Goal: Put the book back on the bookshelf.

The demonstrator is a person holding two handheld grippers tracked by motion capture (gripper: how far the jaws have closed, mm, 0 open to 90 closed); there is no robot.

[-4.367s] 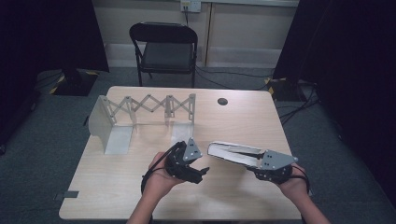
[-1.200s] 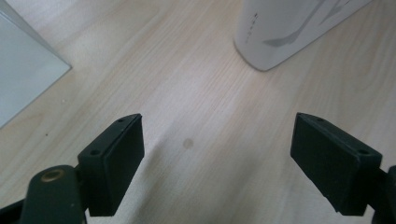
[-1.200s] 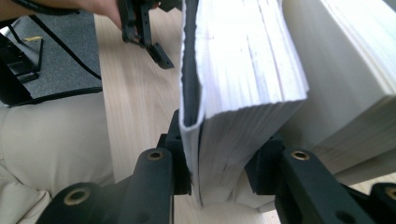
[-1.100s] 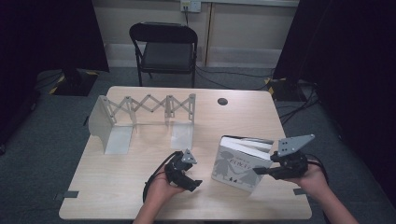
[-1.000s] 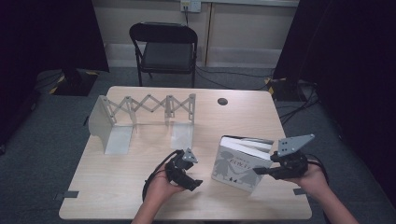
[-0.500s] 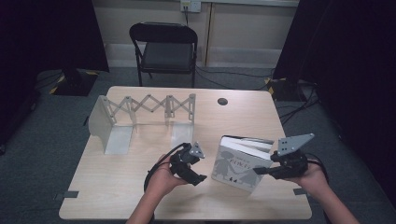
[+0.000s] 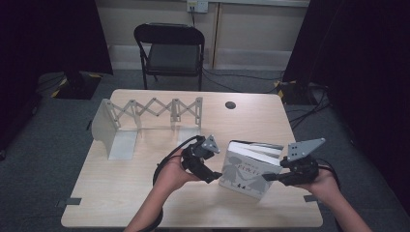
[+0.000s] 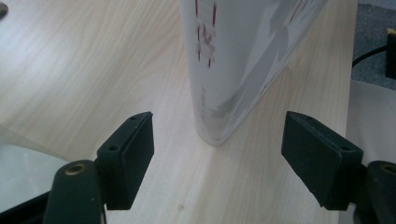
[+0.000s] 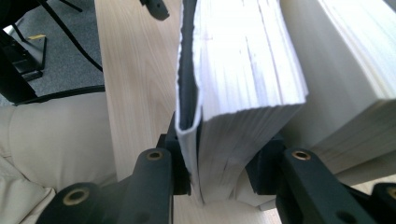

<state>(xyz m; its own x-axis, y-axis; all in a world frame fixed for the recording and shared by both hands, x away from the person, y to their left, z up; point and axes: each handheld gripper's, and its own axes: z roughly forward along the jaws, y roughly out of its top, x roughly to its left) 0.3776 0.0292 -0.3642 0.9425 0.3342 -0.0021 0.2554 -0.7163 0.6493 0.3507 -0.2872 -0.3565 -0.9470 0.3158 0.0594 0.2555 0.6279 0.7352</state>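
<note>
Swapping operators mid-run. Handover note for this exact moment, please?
Right gripper: shut on the book, jaws clamped across cover and page block at its right end; book is tilted up on the table.
Left gripper: open, jaws either side of the book's spine end, not yet touching.
Expanding bookshelf rack stands at the table's far left, nothing in it.
Done: book gripped and raised on edge.
Left, probably: close left gripper on the spine end, carry the book over and stand it in the rack.
</note>
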